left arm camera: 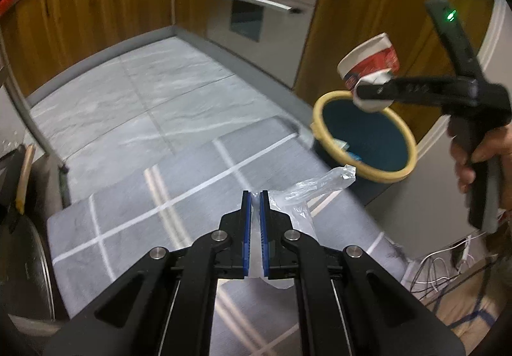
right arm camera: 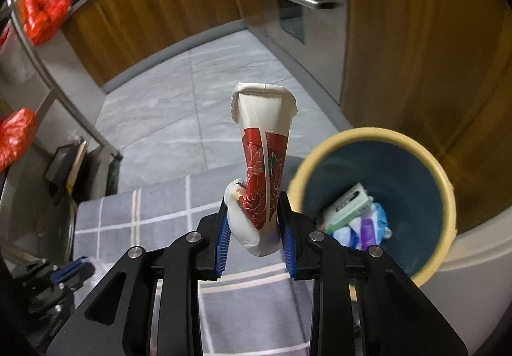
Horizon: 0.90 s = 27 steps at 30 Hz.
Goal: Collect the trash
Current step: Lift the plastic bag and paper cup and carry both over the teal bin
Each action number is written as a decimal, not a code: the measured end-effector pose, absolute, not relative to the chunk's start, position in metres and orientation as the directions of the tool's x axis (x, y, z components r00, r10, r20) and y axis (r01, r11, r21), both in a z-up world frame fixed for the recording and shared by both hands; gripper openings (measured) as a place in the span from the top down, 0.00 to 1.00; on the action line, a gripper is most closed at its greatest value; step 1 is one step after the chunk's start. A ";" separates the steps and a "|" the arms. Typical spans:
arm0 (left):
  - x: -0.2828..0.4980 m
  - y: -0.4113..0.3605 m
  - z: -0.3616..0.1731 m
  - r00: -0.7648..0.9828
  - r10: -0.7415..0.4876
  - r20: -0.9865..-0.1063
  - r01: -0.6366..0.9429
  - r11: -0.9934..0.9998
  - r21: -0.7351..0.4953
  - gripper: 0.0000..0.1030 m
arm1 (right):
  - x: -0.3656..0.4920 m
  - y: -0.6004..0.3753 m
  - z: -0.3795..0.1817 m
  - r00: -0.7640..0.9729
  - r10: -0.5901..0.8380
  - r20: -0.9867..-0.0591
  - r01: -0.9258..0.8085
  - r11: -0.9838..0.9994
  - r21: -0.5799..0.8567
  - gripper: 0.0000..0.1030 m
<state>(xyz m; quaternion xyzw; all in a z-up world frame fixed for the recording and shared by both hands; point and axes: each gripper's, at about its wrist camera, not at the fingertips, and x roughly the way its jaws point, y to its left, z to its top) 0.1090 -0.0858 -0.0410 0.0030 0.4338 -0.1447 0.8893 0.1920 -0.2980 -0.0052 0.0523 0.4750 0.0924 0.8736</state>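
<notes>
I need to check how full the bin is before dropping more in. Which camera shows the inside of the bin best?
The right wrist view: it looks down into the bin, showing a green-white packet and blue and purple wrappers at the bottom. The left wrist view shows the bin at a slant; the crushed paper cup overlaps its rim.

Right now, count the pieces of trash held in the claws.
2. A crushed red-and-white paper cup is clamped in the right claw beside the bin; a clear plastic wrapper is pinched in the left claw.
</notes>
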 end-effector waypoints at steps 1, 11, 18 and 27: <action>0.111 -0.090 -0.038 0.584 -0.265 -0.767 0.269 0.955 -0.125 0.95 | 0.193 -0.306 -0.006 0.533 0.204 -0.821 -0.100 0.979 0.178 0.71; 0.147 -0.131 -0.033 0.578 -0.311 -0.754 0.323 0.936 -0.139 0.95 | 0.207 -0.368 -0.022 0.532 0.099 -0.841 0.054 0.987 0.150 0.71; 0.173 -0.157 -0.033 0.572 -0.327 -0.753 0.361 0.924 -0.127 0.95 | 0.217 -0.397 -0.035 0.515 0.045 -0.856 0.125 0.984 0.127 0.71; 0.204 -0.196 -0.040 0.559 -0.398 -0.728 0.415 0.894 -0.170 0.95 | 0.224 -0.418 -0.045 0.500 0.027 -0.865 0.178 0.975 0.134 0.71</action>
